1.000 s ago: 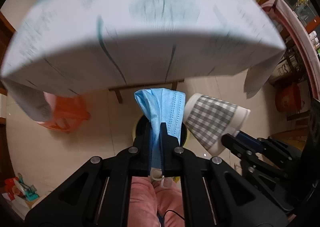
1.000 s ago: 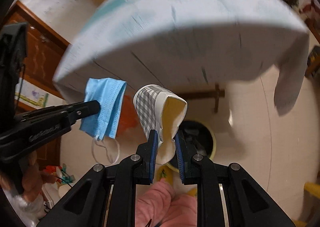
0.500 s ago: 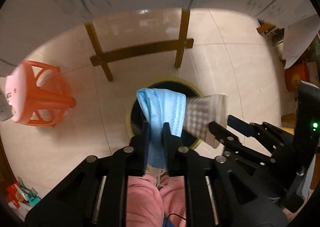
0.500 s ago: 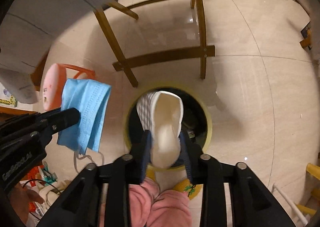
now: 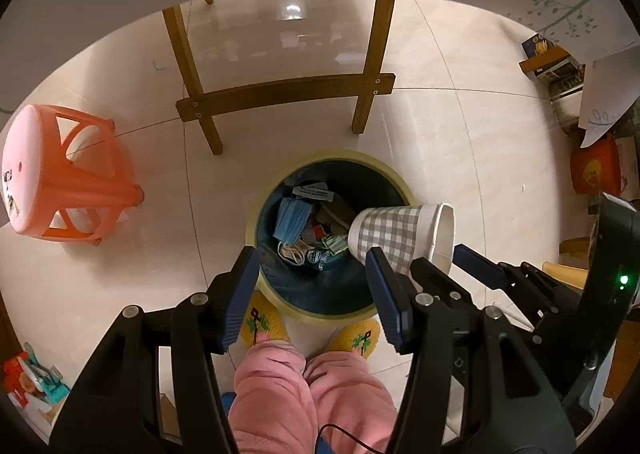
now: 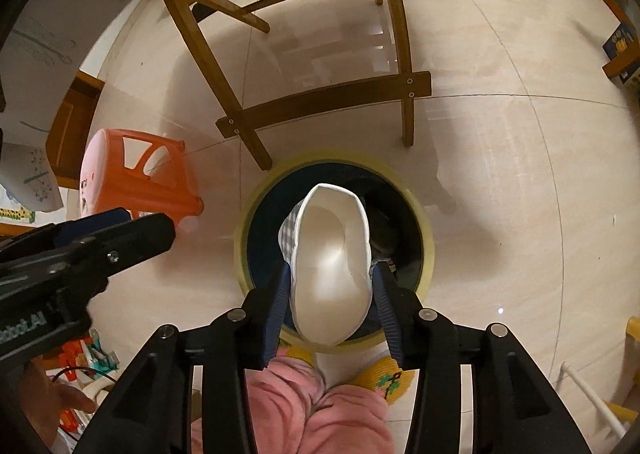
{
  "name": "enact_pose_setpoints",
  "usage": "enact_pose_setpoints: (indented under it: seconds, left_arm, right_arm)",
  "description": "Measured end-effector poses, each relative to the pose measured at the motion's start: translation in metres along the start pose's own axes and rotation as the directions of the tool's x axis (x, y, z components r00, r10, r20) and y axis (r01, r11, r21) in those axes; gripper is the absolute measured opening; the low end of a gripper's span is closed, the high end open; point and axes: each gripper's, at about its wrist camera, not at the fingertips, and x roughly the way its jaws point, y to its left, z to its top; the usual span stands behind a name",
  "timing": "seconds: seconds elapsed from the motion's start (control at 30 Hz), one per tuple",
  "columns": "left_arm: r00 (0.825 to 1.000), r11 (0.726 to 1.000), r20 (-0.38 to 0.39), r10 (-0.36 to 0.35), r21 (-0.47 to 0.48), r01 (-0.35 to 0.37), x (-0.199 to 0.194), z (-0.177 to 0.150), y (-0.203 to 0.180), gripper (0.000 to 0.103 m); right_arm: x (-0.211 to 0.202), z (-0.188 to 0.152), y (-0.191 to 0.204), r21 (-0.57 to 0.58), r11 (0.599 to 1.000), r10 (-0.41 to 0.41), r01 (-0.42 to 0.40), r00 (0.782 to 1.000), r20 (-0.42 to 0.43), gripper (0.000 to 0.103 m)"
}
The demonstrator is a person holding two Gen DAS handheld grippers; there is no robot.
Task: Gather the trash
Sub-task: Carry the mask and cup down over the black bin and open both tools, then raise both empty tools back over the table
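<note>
Blue-padded jaws of the left gripper [image 5: 308, 290] stand spread wide, nothing between them, poised directly over the bin. Right gripper [image 6: 330, 294]: jaws pressed against both sides of a paper cup [image 6: 332, 262], grey-and-white check outside, plain white inside, its rim squeezed to an oval, held on its side above the mouth of the bin. Waste bin [image 5: 396, 178]: round, pale yellow rim, dark liner, standing on the floor just ahead of the holder's feet. Contents: one blue face mask [image 5: 291, 218] with white ear loops lying at the left side of the bin's interior, among small wrappers and a labelled scrap. Yellow slippers [image 5: 262, 324] and pink trouser legs [image 5: 308, 398] just below the bin. Wooden counter legs and crossbar [image 5: 286, 92] beyond the bin. Orange plastic stool [image 5: 60, 178] to the left, well apart from it. Beige tiled floor [image 5: 460, 126] throughout.
</note>
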Motion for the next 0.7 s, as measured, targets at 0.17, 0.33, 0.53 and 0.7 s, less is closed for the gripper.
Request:
enact_pose_setpoints:
  seconds: [0.17,0.33,0.53,0.7]
  left_arm:
    - [1.0,1.0,0.006,-0.001,-0.016,0.001,-0.016,-0.004,0.002,0.052]
    - [1.0,1.0,0.021,0.001,-0.026,-0.001,-0.038,-0.009,0.003,0.052]
    - [0.999,1.0,0.038,0.008,-0.023,-0.007,-0.08,-0.015,0.002,0.052]
    - [0.997,1.0,0.076,0.012,-0.016,-0.011,-0.14,-0.02,-0.003,0.052]
  right_arm:
    - [-0.018,0.0,0.003,0.003,1.0,0.015,-0.015,1.0,0.018,0.052]
    - [-0.043,-0.003,0.009,-0.01,1.0,0.011,-0.011,0.999,0.039,0.059]
    - [-0.085,-0.004,0.021,0.0,1.0,0.012,-0.012,0.999,0.053,0.059]
    - [-0.145,-0.007,0.034,0.007,1.0,0.024,-0.024,0.996,0.082,0.059]
